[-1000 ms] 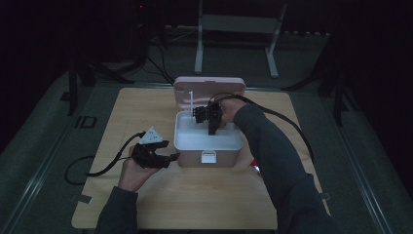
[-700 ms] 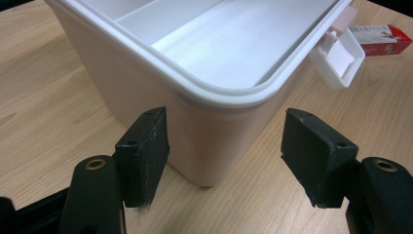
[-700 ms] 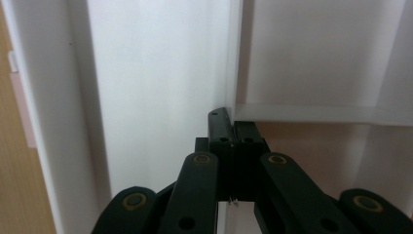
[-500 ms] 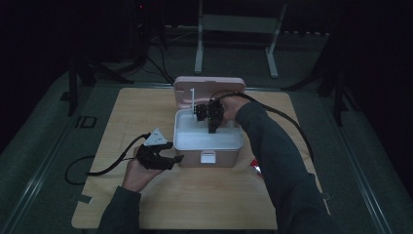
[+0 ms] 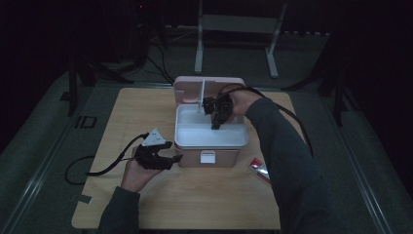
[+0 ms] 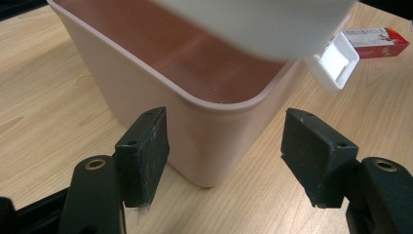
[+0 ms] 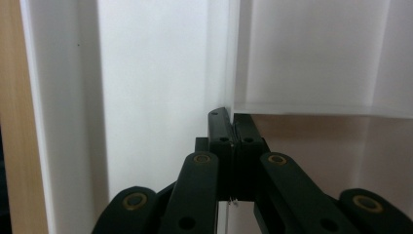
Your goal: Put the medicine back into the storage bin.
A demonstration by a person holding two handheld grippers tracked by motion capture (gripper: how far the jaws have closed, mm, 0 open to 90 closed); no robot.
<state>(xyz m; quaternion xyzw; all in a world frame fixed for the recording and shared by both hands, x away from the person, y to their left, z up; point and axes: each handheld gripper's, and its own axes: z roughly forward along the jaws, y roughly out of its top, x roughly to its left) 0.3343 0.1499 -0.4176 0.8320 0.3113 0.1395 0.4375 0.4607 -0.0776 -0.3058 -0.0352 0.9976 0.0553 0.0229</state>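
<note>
The left gripper [image 5: 170, 157] has moved right since a second ago, its jaws now spread wide, astride the near left corner of the pale pink plastic box [image 6: 204, 141], not touching. Beyond, the right gripper [image 7: 233, 127] hangs over the box's white tray [image 5: 195, 130], jaws pressed together on a thin white upright divider [image 5: 202, 95].

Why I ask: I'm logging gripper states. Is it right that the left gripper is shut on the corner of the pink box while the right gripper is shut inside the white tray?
Not quite. The left gripper is open: the left gripper view shows its jaws spread either side of the pink box corner, not clamped. The right gripper is indeed shut inside the white tray.
</note>
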